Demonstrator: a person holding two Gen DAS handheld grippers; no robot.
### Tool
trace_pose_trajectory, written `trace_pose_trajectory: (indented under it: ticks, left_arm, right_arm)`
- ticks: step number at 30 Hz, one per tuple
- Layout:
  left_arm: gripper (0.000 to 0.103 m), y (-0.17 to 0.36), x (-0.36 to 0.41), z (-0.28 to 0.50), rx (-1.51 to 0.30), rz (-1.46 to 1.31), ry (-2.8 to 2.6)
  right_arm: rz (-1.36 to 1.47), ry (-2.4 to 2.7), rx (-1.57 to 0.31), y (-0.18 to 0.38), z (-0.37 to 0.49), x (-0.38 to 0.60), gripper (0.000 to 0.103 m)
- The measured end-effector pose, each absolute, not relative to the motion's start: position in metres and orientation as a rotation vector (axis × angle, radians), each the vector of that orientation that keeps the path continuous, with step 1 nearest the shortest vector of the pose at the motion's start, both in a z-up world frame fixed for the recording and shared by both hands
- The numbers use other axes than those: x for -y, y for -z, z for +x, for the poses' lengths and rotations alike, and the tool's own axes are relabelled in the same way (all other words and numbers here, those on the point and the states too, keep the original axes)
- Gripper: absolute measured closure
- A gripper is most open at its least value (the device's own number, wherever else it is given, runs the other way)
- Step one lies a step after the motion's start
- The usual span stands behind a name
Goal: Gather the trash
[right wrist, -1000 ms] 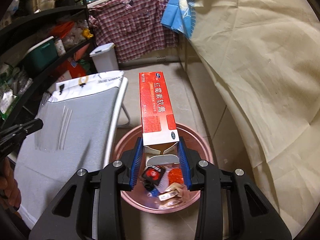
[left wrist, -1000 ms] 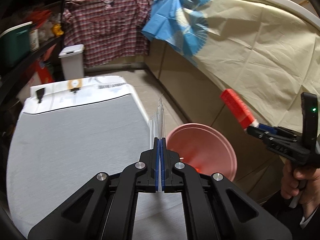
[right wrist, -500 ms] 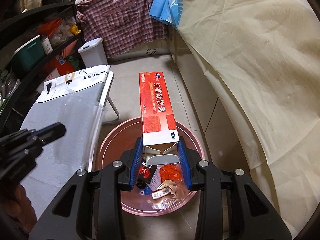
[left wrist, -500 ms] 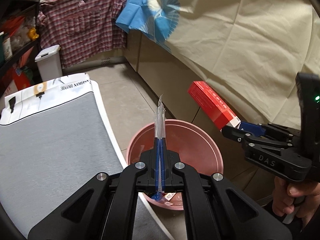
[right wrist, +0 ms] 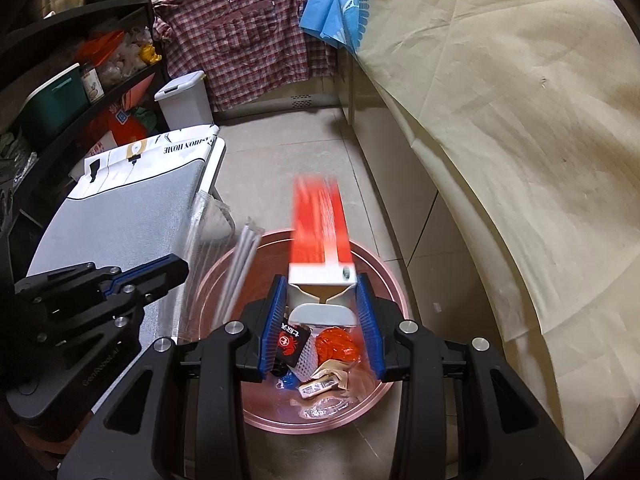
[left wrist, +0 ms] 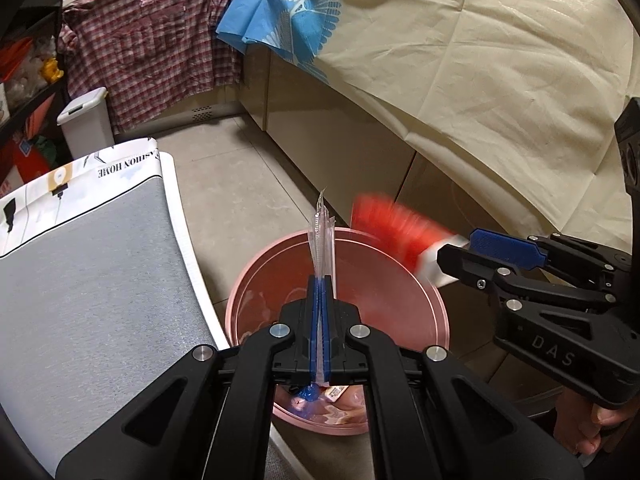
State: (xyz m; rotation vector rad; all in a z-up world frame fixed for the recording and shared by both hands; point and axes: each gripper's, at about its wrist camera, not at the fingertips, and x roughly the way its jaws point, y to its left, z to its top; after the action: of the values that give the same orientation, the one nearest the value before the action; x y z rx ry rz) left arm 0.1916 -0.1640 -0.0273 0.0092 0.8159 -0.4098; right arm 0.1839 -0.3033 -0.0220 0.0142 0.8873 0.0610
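A pink trash bin (left wrist: pixel 434 312) stands on the floor beside a grey table; in the right wrist view its rim (right wrist: pixel 384 264) rings several wrappers. My left gripper (left wrist: pixel 320 320) is shut on a clear plastic bag (left wrist: pixel 322 240), held edge-on above the bin; the bag also shows in the right wrist view (right wrist: pixel 212 248). My right gripper (right wrist: pixel 322 320) has its jaws spread around a red carton (right wrist: pixel 320 228), which is motion-blurred and tipping over the bin. The carton shows blurred in the left wrist view (left wrist: pixel 396 232) at the right gripper's tips (left wrist: pixel 460 256).
The grey-topped table (left wrist: pixel 88 280) lies left of the bin. A cream cloth (left wrist: pixel 480 80) covers the counter on the right. A white lidded bin (right wrist: pixel 184 100) and dark shelves stand at the back left. A plaid shirt hangs at the far end.
Both grippers have moved over the pink bin. The right jaws have widened and the red carton has gone blurred, slipping forward. The left gripper still pinches the clear bag.
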Motion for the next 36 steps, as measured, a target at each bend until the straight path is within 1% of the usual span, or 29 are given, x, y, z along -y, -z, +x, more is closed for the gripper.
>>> trace_pose_trajectory:
  ticks: [1, 2, 3, 4, 5, 9, 12, 15, 16, 17, 19, 21, 23, 24, 26, 31, 36]
  left_arm:
    - [0.097, 0.027, 0.163, 0.192, -0.816, 0.008, 0.407]
    - [0.091, 0.028, 0.162, 0.192, -0.819, 0.007, 0.404]
    - [0.087, 0.028, 0.161, 0.191, -0.819, 0.002, 0.4]
    - [0.081, 0.027, 0.159, 0.19, -0.817, -0.002, 0.395]
    - [0.076, 0.027, 0.158, 0.19, -0.815, -0.005, 0.392]
    - [0.075, 0.023, 0.151, 0.185, -0.806, -0.011, 0.388]
    - [0.07, 0.017, 0.144, 0.178, -0.791, -0.017, 0.383]
    - [0.061, 0.008, 0.135, 0.168, -0.768, -0.025, 0.374]
    - [0.055, 0.005, 0.131, 0.163, -0.757, -0.028, 0.37]
    - [0.051, 0.002, 0.128, 0.159, -0.75, -0.028, 0.367]
    - [0.049, -0.005, 0.12, 0.146, -0.734, -0.027, 0.357]
    - [0.046, -0.01, 0.113, 0.138, -0.727, -0.033, 0.349]
    - [0.039, -0.015, 0.104, 0.125, -0.714, -0.044, 0.332]
    - [0.039, -0.018, 0.1, 0.116, -0.704, -0.05, 0.321]
    - [0.035, -0.022, 0.092, 0.102, -0.687, -0.063, 0.305]
    - [0.035, -0.023, 0.077, 0.069, -0.67, -0.094, 0.213]
    - [0.034, -0.023, 0.074, 0.036, -0.664, -0.067, 0.131]
  right_arm:
    - [0.014, -0.061, -0.889, 0.023, 0.184, 0.304, 0.064]
    - [0.015, -0.06, -0.89, 0.023, 0.184, 0.304, 0.061]
    - [0.014, -0.056, -0.89, 0.023, 0.185, 0.305, 0.058]
    - [0.013, -0.055, -0.89, 0.023, 0.185, 0.305, 0.056]
    - [0.012, -0.054, -0.888, 0.023, 0.185, 0.305, 0.056]
    - [0.004, -0.048, -0.878, 0.022, 0.184, 0.304, 0.052]
    - [-0.027, -0.036, -0.843, 0.017, 0.179, 0.3, 0.051]
    - [-0.056, -0.02, -0.787, 0.008, 0.169, 0.296, 0.046]
    - [-0.056, -0.011, -0.759, 0.002, 0.164, 0.295, 0.044]
    - [-0.05, -0.006, -0.737, -0.002, 0.159, 0.295, 0.042]
    - [-0.037, -0.002, -0.706, -0.01, 0.152, 0.294, 0.037]
    - [-0.033, 0.003, -0.672, -0.017, 0.144, 0.293, 0.036]
    - [-0.018, 0.005, -0.63, -0.026, 0.129, 0.292, 0.032]
    - [-0.01, 0.005, -0.619, -0.028, 0.124, 0.292, 0.03]
    - [0.011, 0.009, -0.588, -0.035, 0.106, 0.291, 0.019]
    - [-0.017, 0.055, -0.536, -0.047, 0.069, 0.282, 0.006]
    - [-0.051, 0.051, -0.536, -0.05, 0.032, 0.272, 0.006]
